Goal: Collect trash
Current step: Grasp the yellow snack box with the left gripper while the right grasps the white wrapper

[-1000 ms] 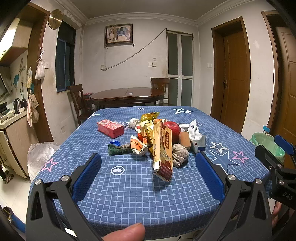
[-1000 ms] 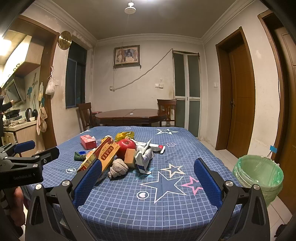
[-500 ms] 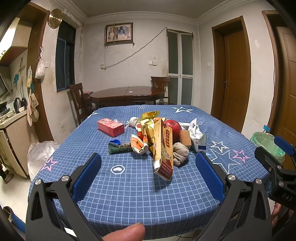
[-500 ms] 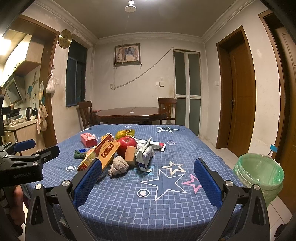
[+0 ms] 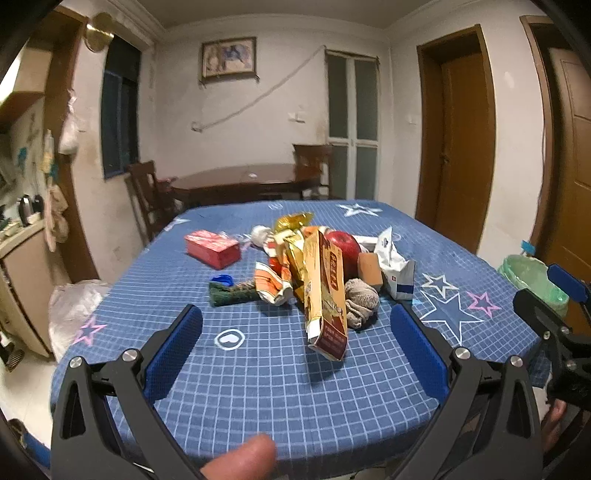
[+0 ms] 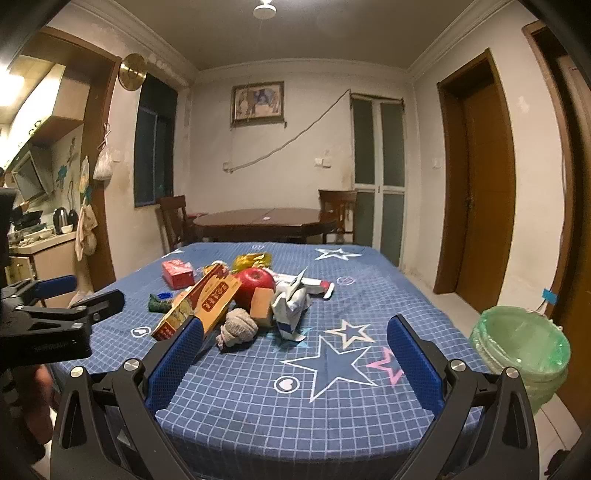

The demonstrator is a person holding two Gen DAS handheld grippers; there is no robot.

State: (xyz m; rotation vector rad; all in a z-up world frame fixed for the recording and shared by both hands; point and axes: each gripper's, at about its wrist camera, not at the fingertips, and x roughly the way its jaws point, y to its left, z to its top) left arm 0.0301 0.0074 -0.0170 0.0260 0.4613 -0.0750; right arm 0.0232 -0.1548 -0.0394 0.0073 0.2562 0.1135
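Ahead of my spread, empty left gripper (image 5: pixel 295 321) and right gripper (image 6: pixel 294 334) lies a crumpled trash pile (image 5: pixel 314 266), an orange-gold carton (image 5: pixel 325 299) nearest, apple (image 5: pixel 343 247) behind.

Trash pile (image 6: pixel 236 299) on starred tablecloth (image 6: pixel 332 362)

A dark wooden table (image 6: pixel 264 218) with chairs (image 6: pixel 173 218) stands beneath a framed picture (image 6: pixel 258 104).

Ahead of you, pale scuffed walls carry a framed picture (image 6: pixel 258 103) and a dark window (image 6: pixel 154 142). A round wooden dining table (image 6: pixel 264 218) with two chairs sits before glazed double doors (image 6: pixel 377 177); a brown door (image 6: pixel 480 177) stands right, ceiling lamp (image 6: pixel 265 11) glowing overhead.
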